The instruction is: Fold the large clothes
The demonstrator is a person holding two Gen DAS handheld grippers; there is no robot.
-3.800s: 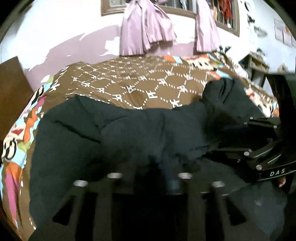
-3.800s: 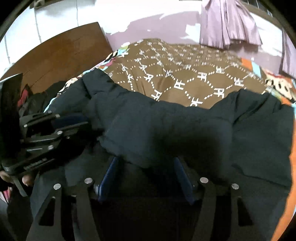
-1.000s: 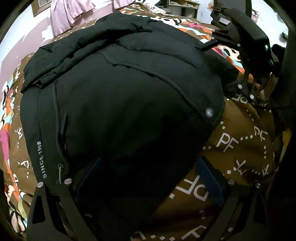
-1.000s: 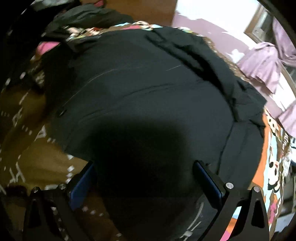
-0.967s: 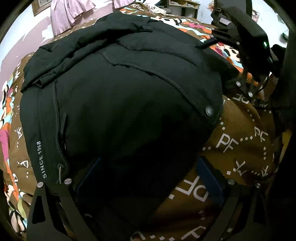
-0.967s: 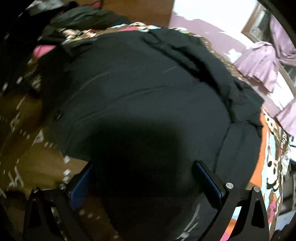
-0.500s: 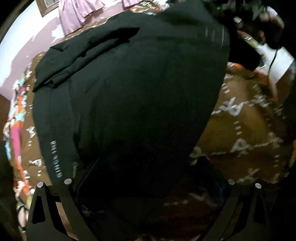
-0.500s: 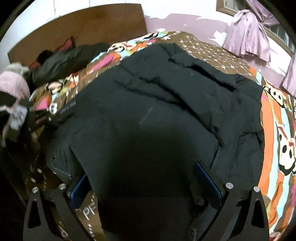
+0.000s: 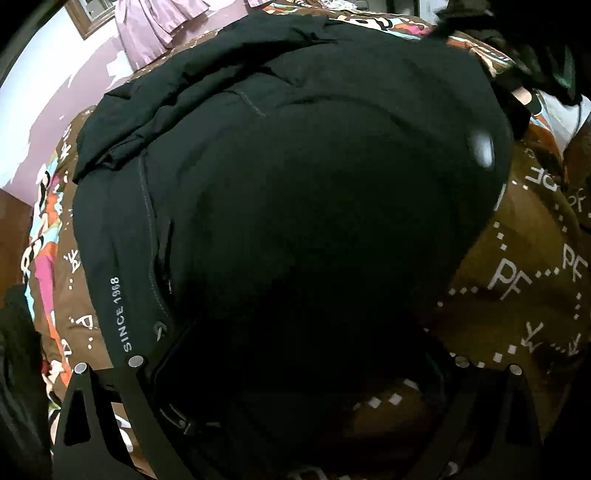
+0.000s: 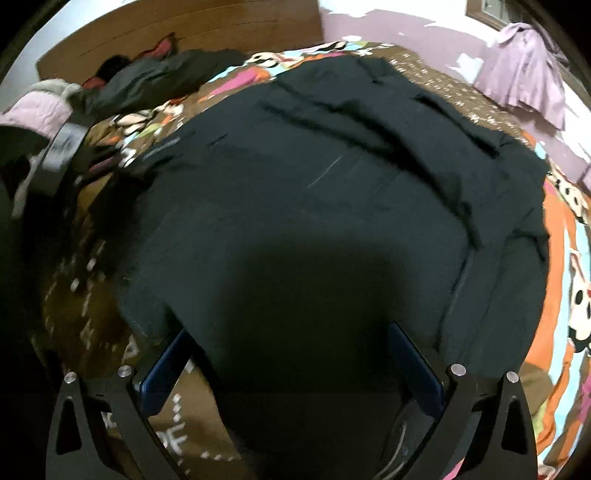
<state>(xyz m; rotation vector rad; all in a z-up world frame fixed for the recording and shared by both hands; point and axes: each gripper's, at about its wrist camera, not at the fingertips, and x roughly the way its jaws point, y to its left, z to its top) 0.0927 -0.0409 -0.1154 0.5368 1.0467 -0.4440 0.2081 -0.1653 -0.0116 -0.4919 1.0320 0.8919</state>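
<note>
A large black jacket (image 9: 295, 177) lies folded over on the bed, with "SINCE 1968" printed on its left edge and a metal snap at its right edge. It also fills the right wrist view (image 10: 332, 206). My left gripper (image 9: 295, 373) is open, its jaws spread wide over the jacket's near edge. My right gripper (image 10: 291, 365) is open too, with its blue pads (image 10: 413, 365) spread on either side of the jacket's near hem. Neither holds cloth.
The bed cover (image 9: 524, 273) is brown with white letter prints and a colourful cartoon border (image 10: 569, 295). A wooden headboard (image 10: 184, 26), dark clothes (image 10: 159, 77) and a pink garment (image 10: 40, 110) lie at the left. Purple curtains (image 10: 524, 66) hang on the far wall.
Both grippers let go of the jacket and opened after carrying its edge over. In the last half second the right view dropped closer to the jacket's hem; the left shifted slightly.
</note>
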